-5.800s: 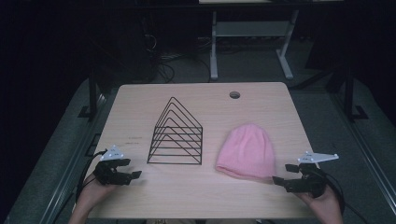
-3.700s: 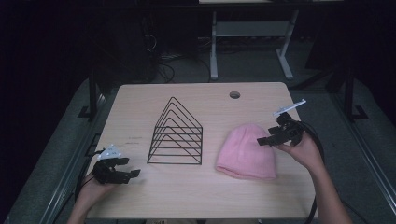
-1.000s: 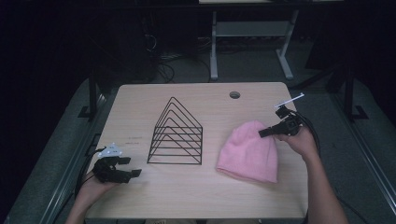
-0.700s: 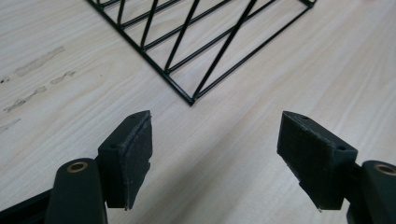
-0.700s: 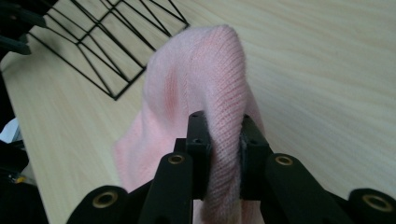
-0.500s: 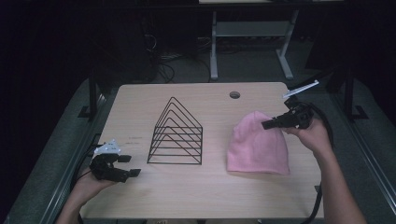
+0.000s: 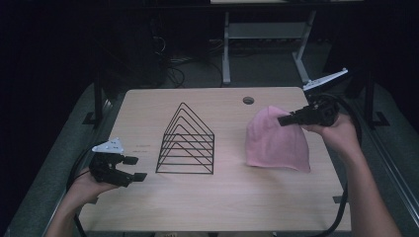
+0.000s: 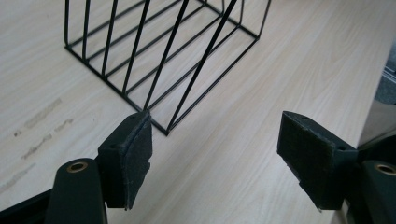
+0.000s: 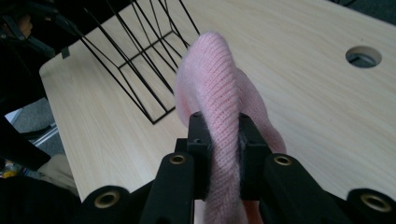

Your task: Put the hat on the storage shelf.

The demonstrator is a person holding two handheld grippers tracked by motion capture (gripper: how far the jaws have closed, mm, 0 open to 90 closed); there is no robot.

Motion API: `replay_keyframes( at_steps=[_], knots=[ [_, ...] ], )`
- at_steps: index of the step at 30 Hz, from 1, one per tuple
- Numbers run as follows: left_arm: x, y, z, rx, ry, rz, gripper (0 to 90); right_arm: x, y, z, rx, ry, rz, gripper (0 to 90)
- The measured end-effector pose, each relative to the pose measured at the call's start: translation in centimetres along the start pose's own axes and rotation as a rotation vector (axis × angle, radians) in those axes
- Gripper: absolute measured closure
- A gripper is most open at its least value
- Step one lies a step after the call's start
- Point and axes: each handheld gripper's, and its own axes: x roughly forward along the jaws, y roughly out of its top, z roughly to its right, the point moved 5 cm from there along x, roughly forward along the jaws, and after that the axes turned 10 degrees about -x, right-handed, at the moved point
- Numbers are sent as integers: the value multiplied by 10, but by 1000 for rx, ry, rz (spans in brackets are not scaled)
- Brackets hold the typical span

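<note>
High view: R gripper (image 7: 282, 120) pinches pink beanie (image 7: 276, 143) nr table (image 7: 197, 207) edge; L gripper (image 7: 137, 168) agape.

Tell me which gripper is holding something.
The right gripper, clamped on the pink beanie; the left gripper stands open beside the wire rack.

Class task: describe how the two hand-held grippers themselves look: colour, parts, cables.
Both are black. The left gripper carries a grey three-cornered plate, as does the right gripper. Each trails a thick black cable. The fingers end in dark, felt-like pads, with brass-coloured rivets at the joints.
</note>
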Motion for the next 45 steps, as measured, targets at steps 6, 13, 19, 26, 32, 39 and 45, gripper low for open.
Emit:
replay_keyframes(
  at_steps=[6, 13, 19, 26, 32, 39, 45],
  knots=[
    [-11, 13, 8, 22, -19, -8, 266, -13, 15, -7, -29, 2, 30, 788],
    [-17, 28, 13, 32, -46, -12, 265, -21, 32, -15, -59, 7, 62, 788],
    [-20, 45, 18, 48, -67, -12, 265, -25, 51, -21, -92, 21, 80, 789],
    [-26, 65, 26, 73, -85, -16, 265, -30, 75, -33, -132, 45, 109, 789],
    [-27, 77, 31, 92, -89, -30, 265, -32, 97, -47, -170, 60, 117, 789],
    [-31, 91, 34, 98, -101, -25, 266, -28, 124, -63, -213, 87, 124, 789],
    [-31, 103, 37, 103, -118, -17, 265, -19, 146, -76, -252, 108, 126, 789]
  ],
)
